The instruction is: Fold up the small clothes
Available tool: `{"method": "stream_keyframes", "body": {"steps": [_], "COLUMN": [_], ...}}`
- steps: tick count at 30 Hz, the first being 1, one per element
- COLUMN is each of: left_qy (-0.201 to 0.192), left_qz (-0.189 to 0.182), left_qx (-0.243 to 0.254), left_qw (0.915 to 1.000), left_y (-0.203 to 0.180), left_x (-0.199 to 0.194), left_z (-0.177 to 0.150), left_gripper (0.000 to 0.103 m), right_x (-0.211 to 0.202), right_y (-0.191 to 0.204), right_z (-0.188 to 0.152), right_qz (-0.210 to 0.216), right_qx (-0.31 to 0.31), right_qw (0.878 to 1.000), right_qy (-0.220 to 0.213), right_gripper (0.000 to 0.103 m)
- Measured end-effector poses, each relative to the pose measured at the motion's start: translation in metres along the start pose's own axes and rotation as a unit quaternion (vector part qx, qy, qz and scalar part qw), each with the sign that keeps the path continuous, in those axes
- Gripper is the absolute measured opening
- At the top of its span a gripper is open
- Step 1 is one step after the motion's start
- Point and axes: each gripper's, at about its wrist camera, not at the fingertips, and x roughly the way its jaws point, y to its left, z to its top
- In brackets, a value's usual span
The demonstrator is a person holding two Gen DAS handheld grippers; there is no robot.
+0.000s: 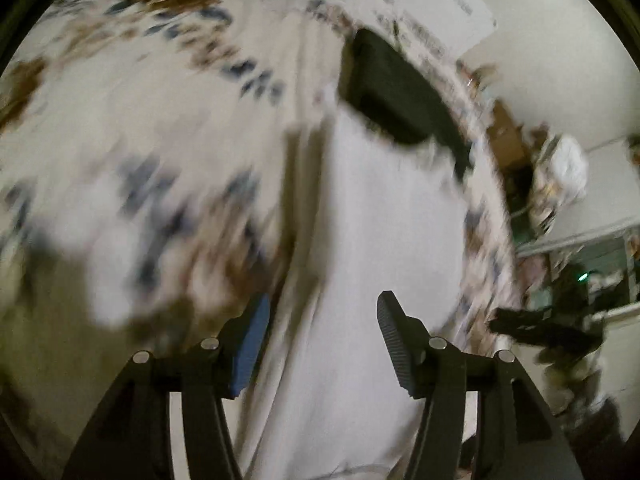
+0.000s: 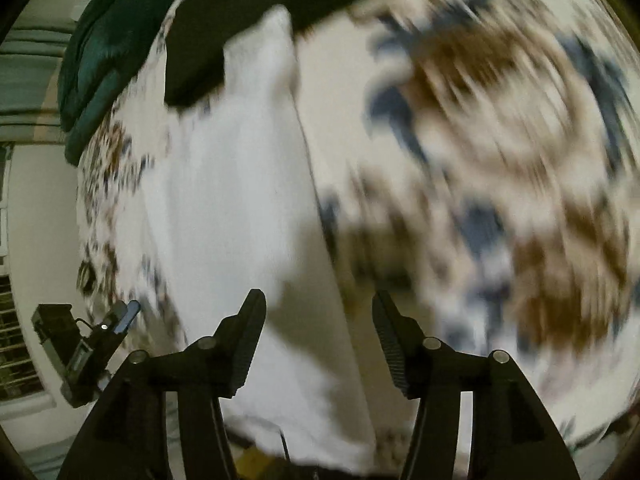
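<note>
Both of your grippers hover with fingers apart and nothing between them: the left gripper and the right gripper each point down at the white garment, which lies flat on the floral-patterned bedspread. Its far end touches a black garment, and a dark teal cloth sits beyond that near the edge. Both views are smeared by motion, so seams and hems are hard to tell. You seem to be between grasps, lining up for a fold on the white piece. Next you need to drop each pair of fingers onto a near edge or corner, pinch only the top layer, and lift evenly.
</note>
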Motion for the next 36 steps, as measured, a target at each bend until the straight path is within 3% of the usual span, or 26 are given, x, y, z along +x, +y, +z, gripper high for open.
{"method": "stream_keyframes", "body": {"steps": [5,8,10,12,14,15,16,19,23,26,28,29,30,31,36], "left_qy": [0.085,0.120,0.122,0.114,0.094,0.084,0.074,0.053,0.085,0.096,0.093,0.086,0.078,0.076,0.098], "left_qz": [0.046,0.075,0.098,0.102,0.107,0.103,0.102,0.095,0.075,0.044,0.033,0.025,0.021,0.023,0.025], "left_qx": [-0.014,-0.004,0.012,0.016,0.014,0.010,0.006,-0.009,-0.031,-0.045,-0.055,-0.057,-0.060,-0.065,-0.058], "left_qw": [0.9952,0.9900,0.9877,0.9880,0.9897,0.9911,0.9920,0.9940,0.9931,0.9934,0.9936,0.9943,0.9949,0.9948,0.9932], "left_y": [0.014,0.019,0.018,0.015,0.011,0.010,0.011,0.015,0.039,0.042,0.047,0.052,0.057,0.062,0.068], "left_x": [0.009,0.034,0.049,0.055,0.052,0.047,0.042,0.021,0.024,0.021,0.015,0.010,0.008,0.010,0.042], "left_z": [-0.112,-0.156,-0.175,-0.183,-0.187,-0.188,-0.191,-0.198,-0.211,-0.206,-0.202,-0.202,-0.202,-0.203,-0.206], "left_gripper": [0.054,0.053,0.051,0.005,0.004,0.004,0.004,0.004,0.005,0.008,0.021,0.035,0.056,0.061,0.062], "right_x": [0.019,0.057,0.087,0.111,0.128,0.133,0.136,0.129,0.129,0.135,0.130,0.128,0.128,0.133,0.159], "right_y": [-0.049,-0.068,-0.074,-0.072,-0.071,-0.067,-0.064,-0.054,-0.052,-0.055,-0.059,-0.062,-0.064,-0.065,-0.072], "right_z": [-0.115,-0.172,-0.204,-0.221,-0.234,-0.238,-0.242,-0.256,-0.258,-0.255,-0.251,-0.252,-0.252,-0.254,-0.259], "right_qz": [0.005,0.004,0.001,-0.003,-0.002,0.002,-0.005,-0.026,-0.044,0.001,0.011,0.018,0.026,0.029,0.030], "right_qx": [0.036,0.056,0.057,0.051,0.056,0.056,0.058,0.053,0.058,0.065,0.065,0.066,0.069,0.072,0.078], "right_qw": [0.998,0.995,0.994,0.994,0.995,0.995,0.996,0.997,0.996,0.995,0.995,0.995,0.995,0.994,0.990], "right_qy": [0.049,0.079,0.091,0.095,0.084,0.076,0.070,0.043,0.052,0.072,0.074,0.071,0.071,0.081,0.112], "right_gripper": [0.060,0.060,0.060,0.060,0.046,0.016,0.008,0.006,0.005,0.013,0.051,0.057,0.059,0.059,0.062]}}
